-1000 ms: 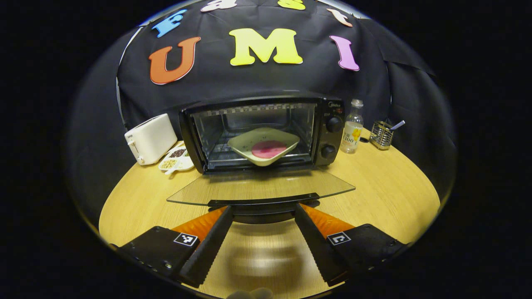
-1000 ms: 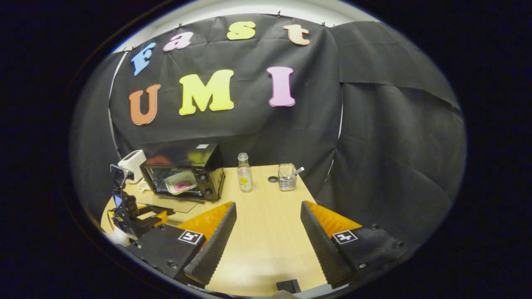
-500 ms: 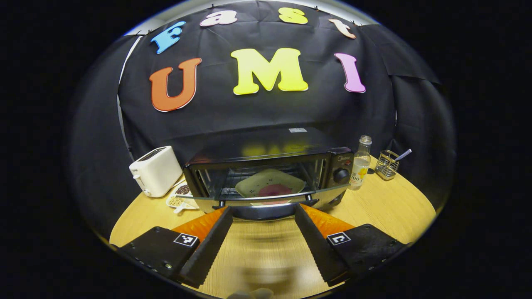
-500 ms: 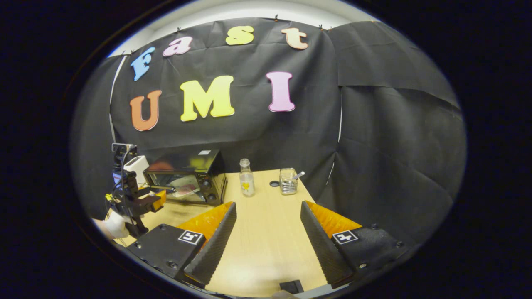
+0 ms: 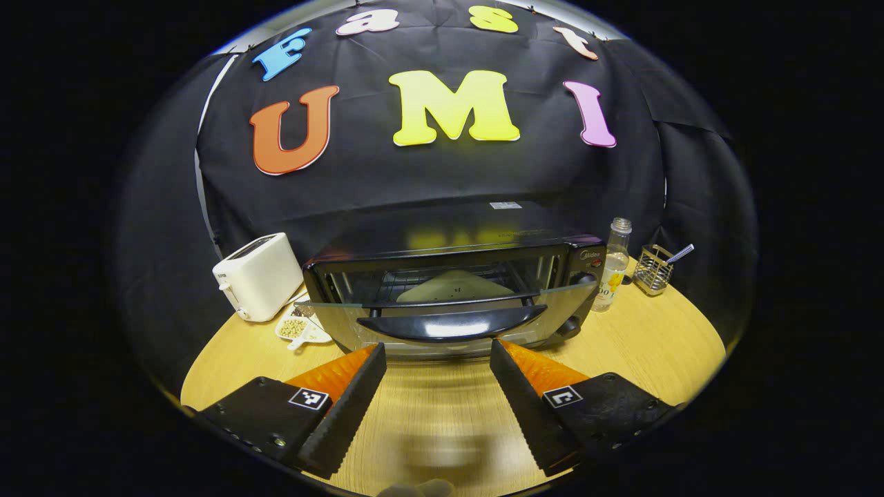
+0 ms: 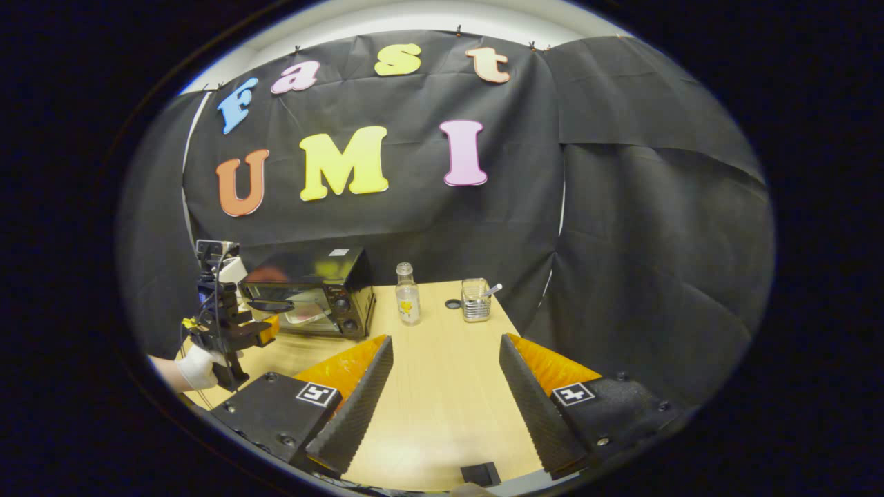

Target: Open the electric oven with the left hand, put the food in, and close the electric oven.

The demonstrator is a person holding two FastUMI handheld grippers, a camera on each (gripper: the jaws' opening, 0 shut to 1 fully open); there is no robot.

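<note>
- We see the electric oven at 12 o'clock of the left gripper, with its door half raised and the handle just above the spread, released fingers.
- The plate of food sits inside the oven, on the rack.
- The right gripper is spread too, grasping nothing, over the bare table.
- At its 10 o'clock, a gloved hand holds the left gripper — near the oven door.

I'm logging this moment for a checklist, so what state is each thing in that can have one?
oven door: partly raised, not yet shut
plate: inside the oven, on the rack
left gripper: open, holding nothing, just below the door handle
right gripper: open, empty, above the table
bottle: upright beside the oven
</note>
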